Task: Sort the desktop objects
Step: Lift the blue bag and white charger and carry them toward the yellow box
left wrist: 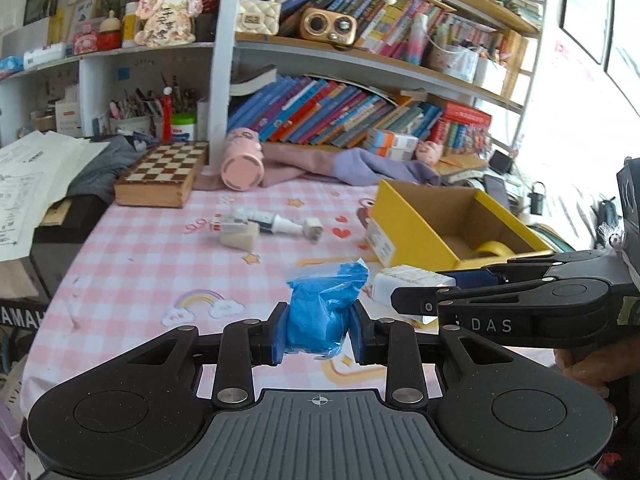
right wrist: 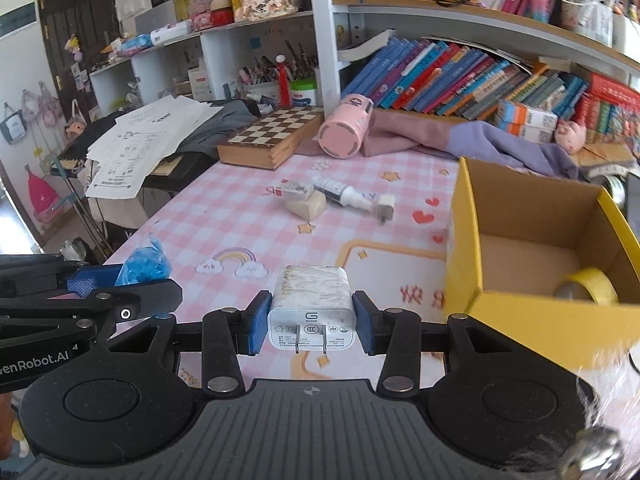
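My left gripper [left wrist: 318,334] is shut on a blue plastic bag [left wrist: 320,308], held above the pink checked tablecloth; the bag also shows in the right wrist view [right wrist: 144,266]. My right gripper [right wrist: 311,322] is shut on a white charger plug [right wrist: 311,304], prongs toward the camera; the plug also shows in the left wrist view [left wrist: 412,286]. An open yellow cardboard box [left wrist: 416,232] stands at the right with a yellow tape roll [right wrist: 590,284] inside. A small pile lies mid-table: a spray bottle [right wrist: 340,196], a beige wedge [right wrist: 306,206] and a small white plug [right wrist: 386,204].
A chess box [left wrist: 162,178] and a toppled pink cup [left wrist: 242,160] lie at the back, beside purple cloth [left wrist: 360,166]. Bookshelves rise behind. Papers [left wrist: 28,184] hang over the left edge on a dark keyboard.
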Tool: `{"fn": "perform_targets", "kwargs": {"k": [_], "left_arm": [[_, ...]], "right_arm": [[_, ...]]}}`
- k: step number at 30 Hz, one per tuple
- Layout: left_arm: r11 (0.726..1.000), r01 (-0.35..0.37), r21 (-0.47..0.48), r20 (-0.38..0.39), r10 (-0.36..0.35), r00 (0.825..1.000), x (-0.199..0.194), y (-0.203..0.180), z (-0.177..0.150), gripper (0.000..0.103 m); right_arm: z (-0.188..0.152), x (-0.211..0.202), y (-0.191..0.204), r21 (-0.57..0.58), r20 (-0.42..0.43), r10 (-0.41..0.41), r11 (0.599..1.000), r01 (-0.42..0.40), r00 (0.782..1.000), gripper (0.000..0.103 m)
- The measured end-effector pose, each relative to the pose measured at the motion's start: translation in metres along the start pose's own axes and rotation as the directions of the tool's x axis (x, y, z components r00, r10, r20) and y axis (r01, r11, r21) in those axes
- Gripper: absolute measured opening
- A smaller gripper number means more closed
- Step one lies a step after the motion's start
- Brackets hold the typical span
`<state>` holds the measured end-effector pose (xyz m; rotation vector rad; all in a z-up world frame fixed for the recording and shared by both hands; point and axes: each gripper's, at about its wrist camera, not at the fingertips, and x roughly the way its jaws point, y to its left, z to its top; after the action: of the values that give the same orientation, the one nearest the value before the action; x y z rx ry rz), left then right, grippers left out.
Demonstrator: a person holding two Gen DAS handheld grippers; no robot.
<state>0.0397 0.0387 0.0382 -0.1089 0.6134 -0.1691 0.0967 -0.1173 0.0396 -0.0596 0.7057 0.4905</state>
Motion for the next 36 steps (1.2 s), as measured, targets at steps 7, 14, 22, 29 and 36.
{"fn": "perform_targets", "kwargs": {"k": [7,14,22,29,36], "left_arm": [[0.995,0.079,0.063,-0.015,-0.078,0.997,-0.007,-0.025,-0.011,0.029],[0.978,0.165,0.131,-0.042,-0.160,0.986,-0.005,-0.049,-0.014,0.029],[0.954,0.255,0.159,-0.067,-0.248,0.967,0.002,-0.073,-0.018,0.029],[0.928,0.322,0.188,-0.090,-0.310,0.946,0.015,-0.098,-0.015,0.029],[0.901,0.369,0.229,-0.114,-0.352,0.929,0.030,-0.126,-0.010,0.029]], "right_arm": [[-0.031,-0.032,-0.009,0.071,0.006,-0.063,0.996,0.062,0.998,0.041],[-0.050,-0.056,-0.028,0.170,0.010,-0.138,0.976,0.135,0.990,0.041],[-0.069,-0.079,-0.045,0.225,-0.009,-0.217,0.951,0.214,0.976,0.041],[-0.078,-0.094,-0.066,0.261,-0.018,-0.275,0.927,0.270,0.961,0.041],[-0.082,-0.104,-0.095,0.313,-0.022,-0.317,0.899,0.308,0.948,0.041]]}}
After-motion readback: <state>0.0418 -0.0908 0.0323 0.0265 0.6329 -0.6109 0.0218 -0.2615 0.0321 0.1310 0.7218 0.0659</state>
